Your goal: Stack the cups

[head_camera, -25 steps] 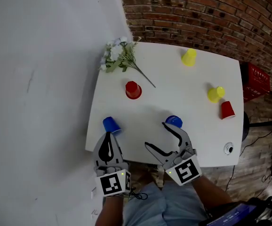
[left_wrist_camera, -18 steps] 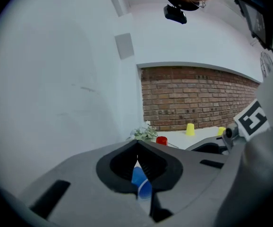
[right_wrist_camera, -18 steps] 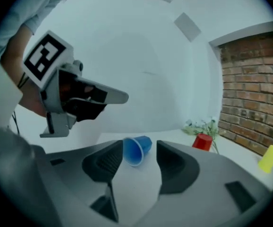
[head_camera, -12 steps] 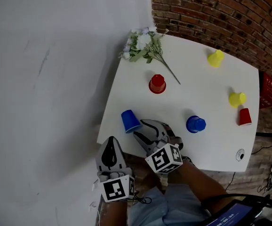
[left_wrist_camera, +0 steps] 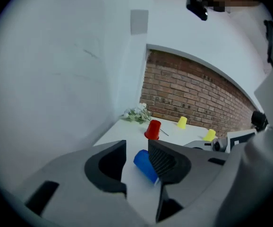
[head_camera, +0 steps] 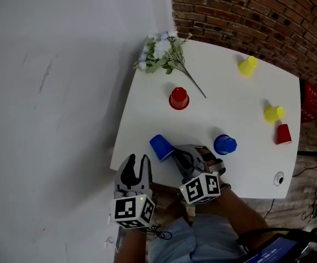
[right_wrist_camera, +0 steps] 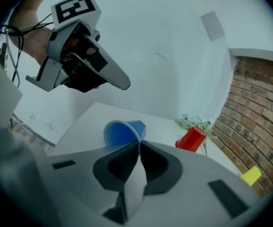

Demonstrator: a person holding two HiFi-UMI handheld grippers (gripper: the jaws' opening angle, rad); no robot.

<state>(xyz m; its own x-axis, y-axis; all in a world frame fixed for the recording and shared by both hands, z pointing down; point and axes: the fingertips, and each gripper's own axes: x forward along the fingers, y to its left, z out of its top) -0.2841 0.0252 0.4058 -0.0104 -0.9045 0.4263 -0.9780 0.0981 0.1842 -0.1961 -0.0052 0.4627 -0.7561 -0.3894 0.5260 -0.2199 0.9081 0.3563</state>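
Left gripper (head_camera: 138, 162): nearest me, just short of the tipped blue cup (head_camera: 160, 147); its jaws had just been opening and stood slightly apart, empty.
Right gripper (head_camera: 175, 152): jaws just closed, pinching that cup's rim.
Tipped blue cup: leaning on the table (head_camera: 241, 108).
Second blue cup (head_camera: 225, 144): to its right, upside down.
Red cup (head_camera: 179, 98): beyond it, upside down.

The left tongs (head_camera: 137, 160) point slightly downward, jaws a little apart, having just been opening, with nothing between them. The right tongs (head_camera: 178, 153), angled downward, have just closed on the tipped blue cup's (head_camera: 160, 147) rim.
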